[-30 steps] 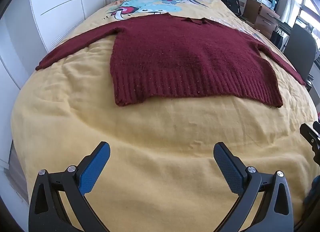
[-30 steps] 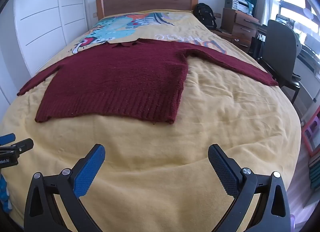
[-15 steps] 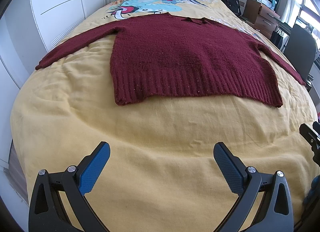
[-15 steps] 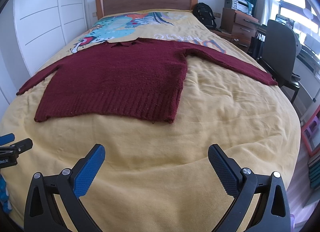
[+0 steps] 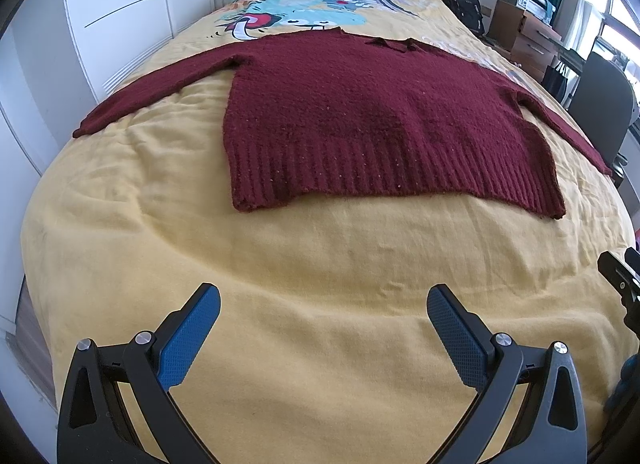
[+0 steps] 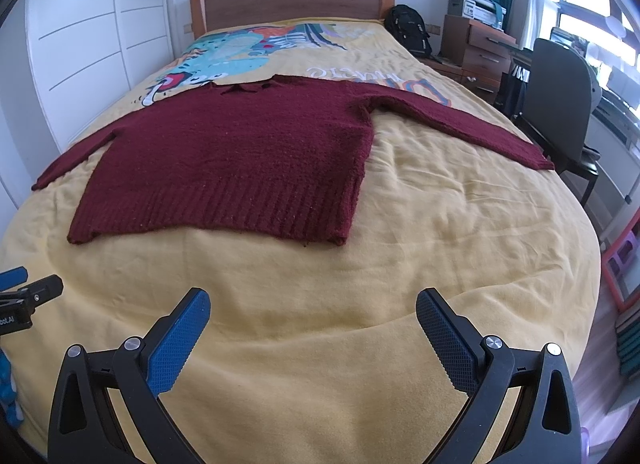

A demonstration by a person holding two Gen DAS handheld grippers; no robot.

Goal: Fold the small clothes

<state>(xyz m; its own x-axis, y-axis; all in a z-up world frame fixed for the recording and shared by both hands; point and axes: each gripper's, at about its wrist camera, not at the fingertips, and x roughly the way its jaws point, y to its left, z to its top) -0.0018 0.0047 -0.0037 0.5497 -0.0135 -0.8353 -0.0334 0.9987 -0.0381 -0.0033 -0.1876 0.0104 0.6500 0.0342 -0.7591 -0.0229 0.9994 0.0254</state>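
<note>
- Left wrist view: our left gripper gapes empty, as before; the sweater lies unmoved mid-frame.
- Right gripper likewise wide, empty; folding not begun.

The left tongs and right tongs both hang level, side by side, jaws spread wide and empty.

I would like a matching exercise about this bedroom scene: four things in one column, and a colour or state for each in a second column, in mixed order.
Things:
1. sweater
2. bedspread
3. left gripper
4. backpack

Descriptions:
A. yellow
B. black
C. dark red, spread flat
D. jaws wide apart, holding nothing

Pairs: 1-C, 2-A, 3-D, 4-B
</note>
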